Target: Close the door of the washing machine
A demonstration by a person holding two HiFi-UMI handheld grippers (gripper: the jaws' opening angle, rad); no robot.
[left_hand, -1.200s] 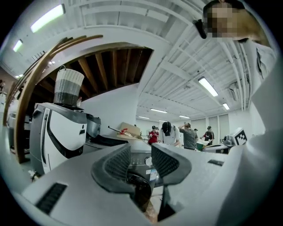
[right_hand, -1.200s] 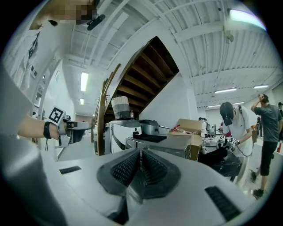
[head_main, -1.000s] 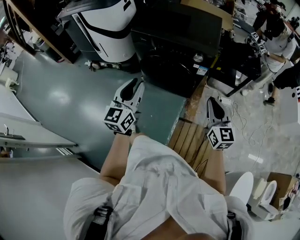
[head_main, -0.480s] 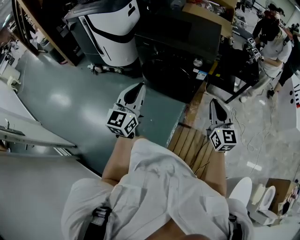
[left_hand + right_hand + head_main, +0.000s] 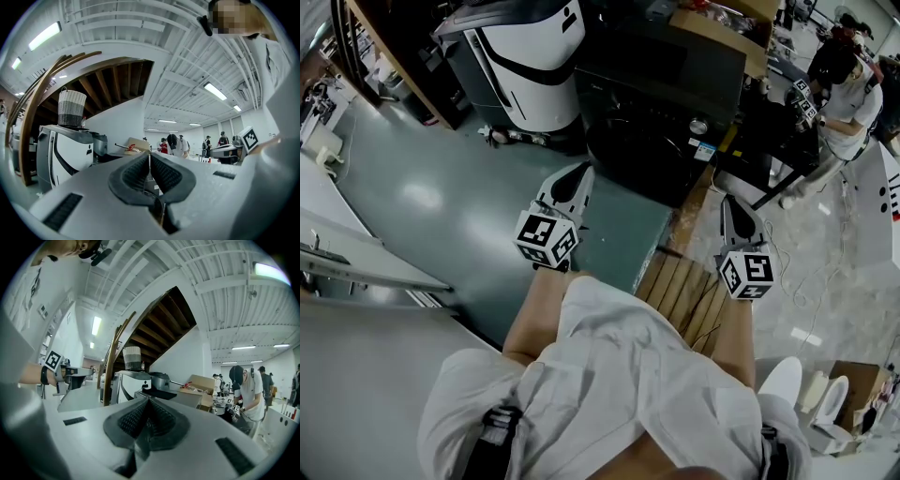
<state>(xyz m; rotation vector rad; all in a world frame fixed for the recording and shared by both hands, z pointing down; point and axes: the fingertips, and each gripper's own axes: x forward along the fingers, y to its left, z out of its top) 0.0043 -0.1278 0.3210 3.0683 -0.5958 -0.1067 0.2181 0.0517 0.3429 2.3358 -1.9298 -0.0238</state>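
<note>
The black washing machine [image 5: 661, 94] stands ahead of me in the head view, its dark round door [image 5: 642, 155] facing me. The door looks flush with the front, though the picture is too dark to be sure. My left gripper [image 5: 581, 174] hangs just short of the machine's lower left, touching nothing. Its jaws are shut and empty, pads together in the left gripper view [image 5: 149, 158]. My right gripper [image 5: 732, 202] is further right, over the wooden pallet, also shut with nothing in it [image 5: 148, 401].
A white and black appliance [image 5: 520, 61] stands left of the machine, with a woven basket [image 5: 71, 108] on it. A cardboard box [image 5: 712, 26] lies on the machine. A wooden pallet [image 5: 684, 286] lies under my right arm. A person [image 5: 844, 84] works at the right. A white counter [image 5: 356, 272] runs along the left.
Both grippers hold almost the same spots as before. The view has shifted a little, and the person at the right has moved slightly.
</note>
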